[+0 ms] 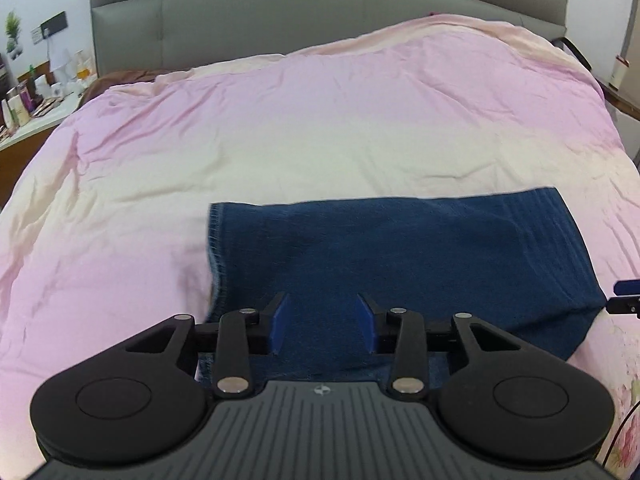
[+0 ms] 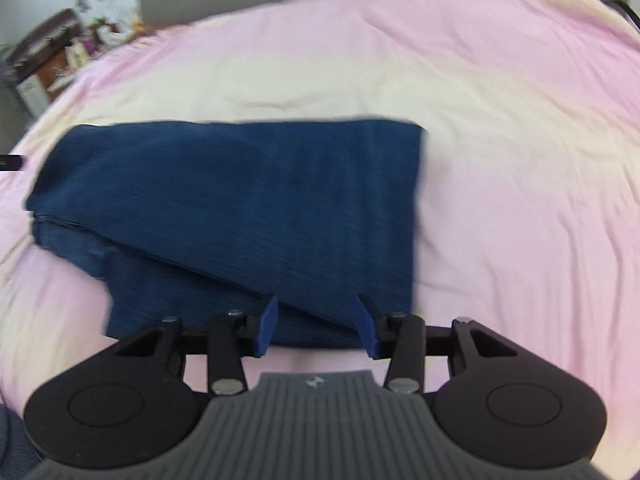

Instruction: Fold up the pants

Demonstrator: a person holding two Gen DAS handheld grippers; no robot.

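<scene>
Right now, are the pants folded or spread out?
Folded: the pants lie as a compact stacked rectangle on the duvet, layered edges visible at one side.

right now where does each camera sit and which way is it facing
Left wrist: rides on the left gripper, low over the near edge of the folded jeans, facing up the pink duvet toward the grey headboard; own open blue fingers show.
Right wrist: rides on the right gripper, just short of the jeans, tilted down onto them; own open fingers show, picture blurred.
Shared: the jeans, the duvet, and each catches the other gripper's tip at its edge.
</scene>
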